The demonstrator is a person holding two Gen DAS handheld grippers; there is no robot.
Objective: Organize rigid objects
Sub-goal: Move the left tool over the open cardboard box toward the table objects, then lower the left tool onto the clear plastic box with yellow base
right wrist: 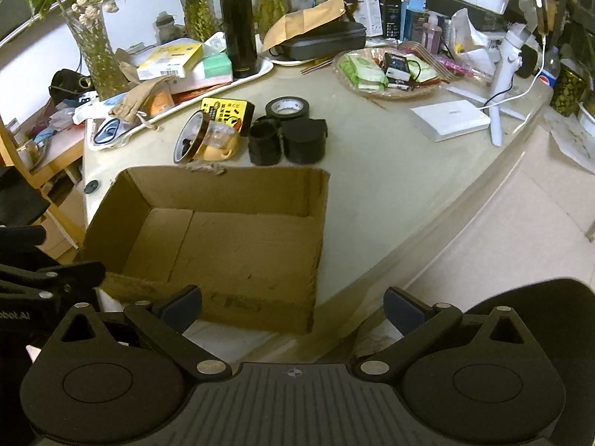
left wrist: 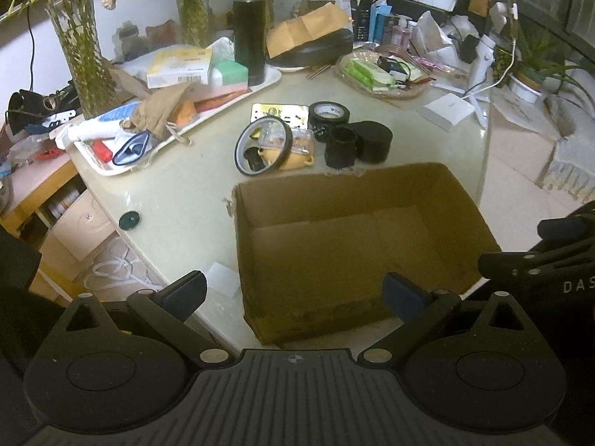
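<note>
An empty brown cardboard box (left wrist: 357,245) (right wrist: 223,245) sits at the near edge of the pale table (left wrist: 178,193) (right wrist: 390,178). Just beyond its far wall lies a cluster: a black tape roll (left wrist: 329,113) (right wrist: 287,107), two black cylinders (left wrist: 359,143) (right wrist: 288,139), a thin ring of tape (left wrist: 264,145) (right wrist: 193,137) leaning over yellow parts, and a yellow card (left wrist: 279,113) (right wrist: 225,109). My left gripper (left wrist: 293,293) hovers open over the box's near wall. My right gripper (right wrist: 292,306) is open too, above the box's near right corner. Both hold nothing.
A white tray (left wrist: 108,165) (right wrist: 260,68) of clutter with a black flask (left wrist: 249,26) (right wrist: 238,22) lies back left. A wicker plate (left wrist: 375,85) (right wrist: 386,91) of packets, a white box (left wrist: 448,109) (right wrist: 450,119) and a white stand (right wrist: 500,70) occupy the back right. A green disc (left wrist: 129,220) lies left.
</note>
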